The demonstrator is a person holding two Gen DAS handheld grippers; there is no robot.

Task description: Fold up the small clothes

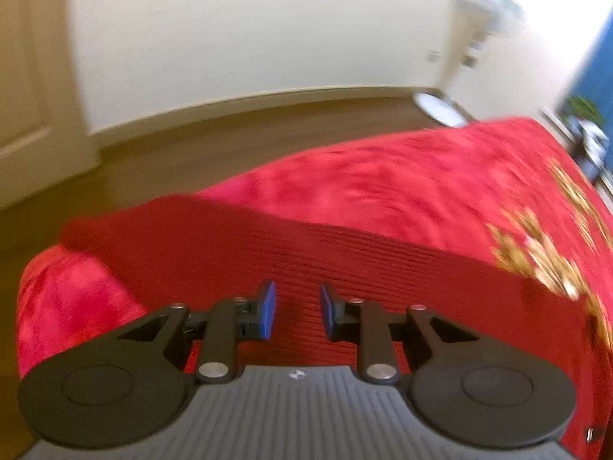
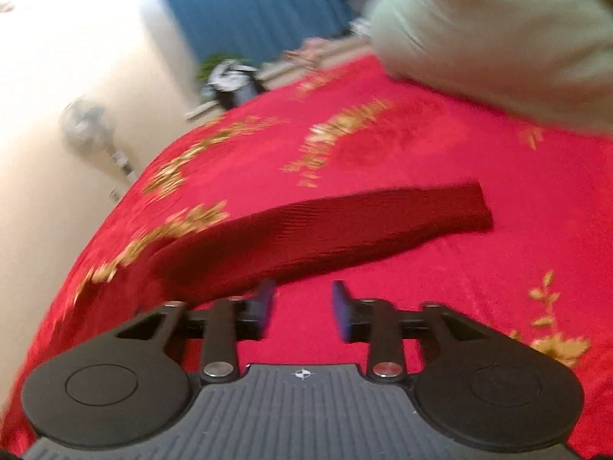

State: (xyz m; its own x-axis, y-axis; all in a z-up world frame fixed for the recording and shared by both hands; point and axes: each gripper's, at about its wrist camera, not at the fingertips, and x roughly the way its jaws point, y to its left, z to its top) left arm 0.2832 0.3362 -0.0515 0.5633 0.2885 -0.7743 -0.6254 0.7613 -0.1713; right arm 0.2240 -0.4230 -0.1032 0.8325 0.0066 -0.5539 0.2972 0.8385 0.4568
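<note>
Left wrist view: I see my left gripper (image 1: 297, 308), blue pads apart, nothing between them, over a dark red ribbed knit garment (image 1: 299, 245).
Right wrist view: my right gripper (image 2: 302, 308), pads apart, empty.
Garment location: long, narrow strip (image 2: 325, 226) lying flat on the blanket (image 2: 498, 276).
Blanket: plush red, gold floral pattern.
Pillow (image 2: 498, 30): pale, soft, blurred.

Dark red ribbed knit garment (image 2: 322, 234) lay ahead of the black right gripper (image 2: 302, 306) with blue pads (image 2: 341, 308), bright red bedspread (image 2: 479, 299) bore gold floral motifs, pale green pillow (image 2: 498, 34) beyond, blue curtain (image 2: 249, 4) far ahead
</note>
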